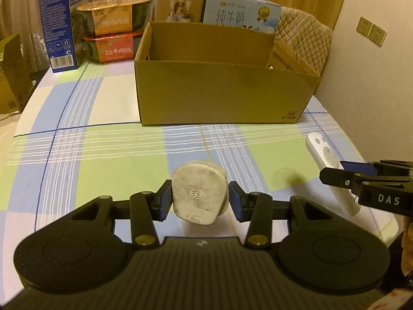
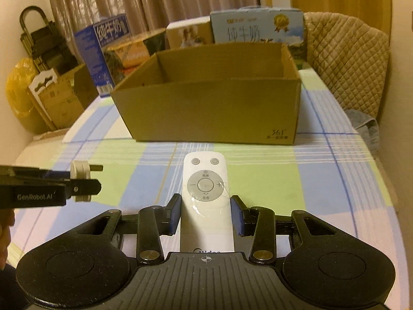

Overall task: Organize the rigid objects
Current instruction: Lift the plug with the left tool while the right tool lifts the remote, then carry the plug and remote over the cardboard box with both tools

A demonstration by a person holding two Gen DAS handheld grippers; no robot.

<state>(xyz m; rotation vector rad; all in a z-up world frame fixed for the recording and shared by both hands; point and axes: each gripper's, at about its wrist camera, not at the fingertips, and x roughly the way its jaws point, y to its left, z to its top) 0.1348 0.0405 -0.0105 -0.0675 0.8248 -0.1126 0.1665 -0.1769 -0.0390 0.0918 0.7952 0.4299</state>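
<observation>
A strip of bare checked bench [image 1: 108, 152] lies between the tongs and the cardboard box [image 1: 222, 93], whose near wall blocks the way ahead. Its top is open. Milk cartons [image 1: 240, 15] and food tubs [image 1: 113, 18] crowd behind it.

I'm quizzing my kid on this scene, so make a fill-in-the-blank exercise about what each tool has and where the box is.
1. Between the left tool's pads sits a white ____.
2. The right tool straddles a white ____.
3. The cardboard box stands on a ____ tablecloth.
4. Seen from above, the box is ____ at the top.

Missing words: plug; remote; checked; open
</observation>
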